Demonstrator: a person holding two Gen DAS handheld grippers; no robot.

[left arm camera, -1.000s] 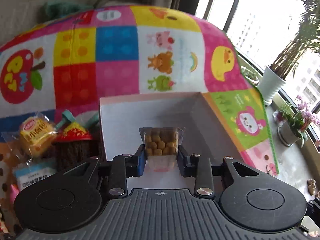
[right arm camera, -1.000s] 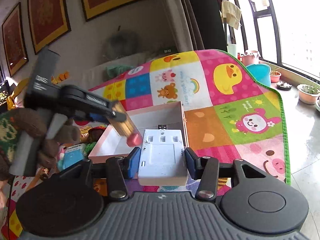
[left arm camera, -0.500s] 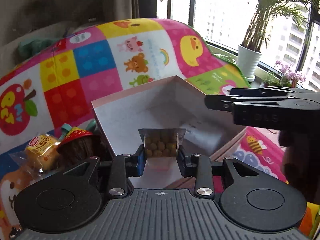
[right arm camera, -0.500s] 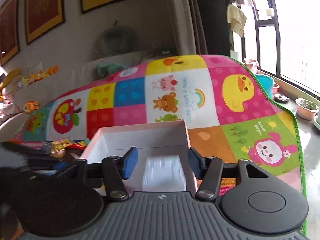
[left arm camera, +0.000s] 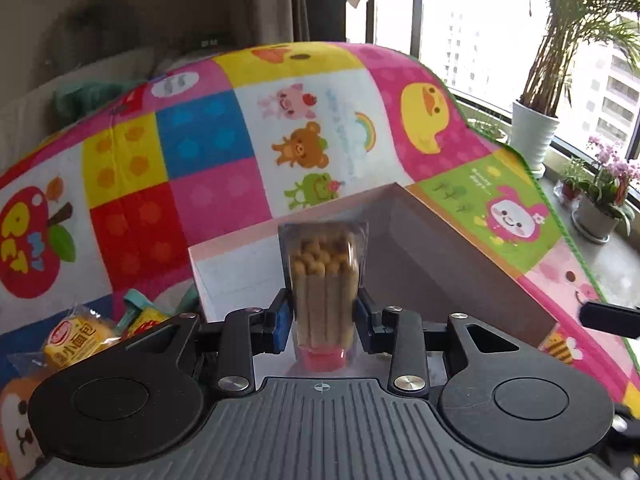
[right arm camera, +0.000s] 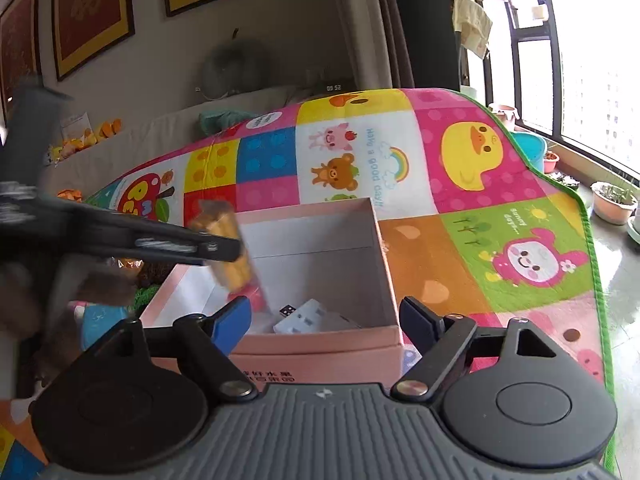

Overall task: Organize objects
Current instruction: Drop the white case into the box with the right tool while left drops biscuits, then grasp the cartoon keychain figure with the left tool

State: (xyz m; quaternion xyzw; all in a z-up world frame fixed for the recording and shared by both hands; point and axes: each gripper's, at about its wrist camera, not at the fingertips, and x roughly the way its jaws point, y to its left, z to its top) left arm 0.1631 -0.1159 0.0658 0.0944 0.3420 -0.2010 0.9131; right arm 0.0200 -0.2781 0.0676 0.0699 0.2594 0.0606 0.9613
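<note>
play mat point(right arm camera: 376, 168) reads "have a good day!!", "sunny days".

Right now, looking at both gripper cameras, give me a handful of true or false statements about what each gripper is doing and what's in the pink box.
1. The left gripper is shut on the pack of biscuit sticks. True.
2. The right gripper is clamped on the white power strip. False: its jaws stand wide open and hold nothing; the strip lies inside the pink box.
3. The biscuit pack is above the box. True.
4. The box sits on bare floor. False: it rests on the colourful play mat.
5. A yellow snack packet lies inside the box. False: it lies outside, to its left.
</note>
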